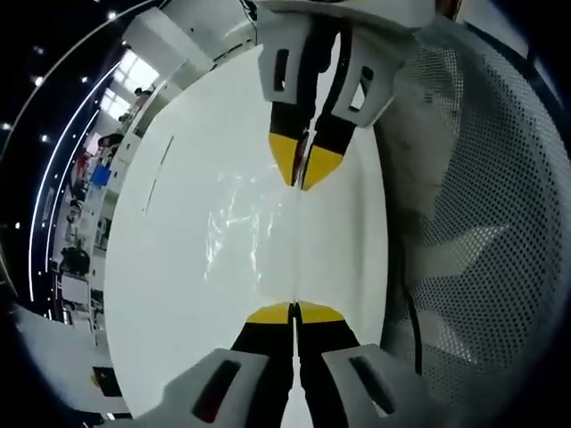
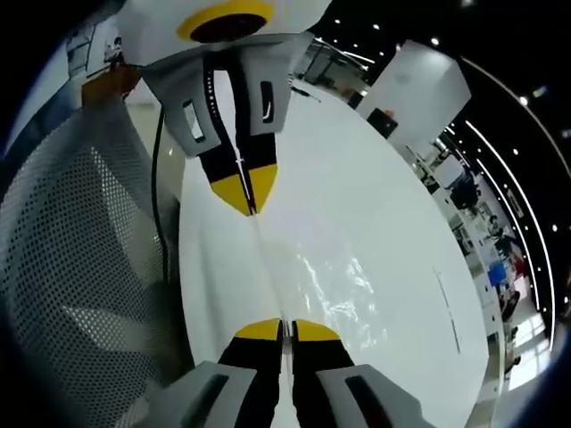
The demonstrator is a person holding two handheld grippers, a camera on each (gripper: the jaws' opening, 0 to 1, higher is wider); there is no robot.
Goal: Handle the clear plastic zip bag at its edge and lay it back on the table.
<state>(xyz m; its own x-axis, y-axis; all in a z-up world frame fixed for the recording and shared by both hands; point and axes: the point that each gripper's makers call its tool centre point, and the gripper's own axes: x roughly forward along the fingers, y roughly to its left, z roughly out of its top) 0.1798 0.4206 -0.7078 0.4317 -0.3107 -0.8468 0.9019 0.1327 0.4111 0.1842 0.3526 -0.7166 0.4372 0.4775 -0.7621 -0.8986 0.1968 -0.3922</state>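
The clear plastic zip bag (image 1: 239, 234) lies stretched over the white table (image 1: 169, 294), its edge running in a straight line between the two tongs. The left gripper (image 1: 294, 312) is closed on one end of that edge and the right gripper (image 2: 287, 328) on the opposite end, facing each other. A mesh chair (image 1: 482, 223) stands just beside the table.

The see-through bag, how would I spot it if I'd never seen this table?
Find the big white table. Two yellow-tipped grippers face each other there, and the clear zip bag stretches between them. Only its shiny wrinkles give it away.
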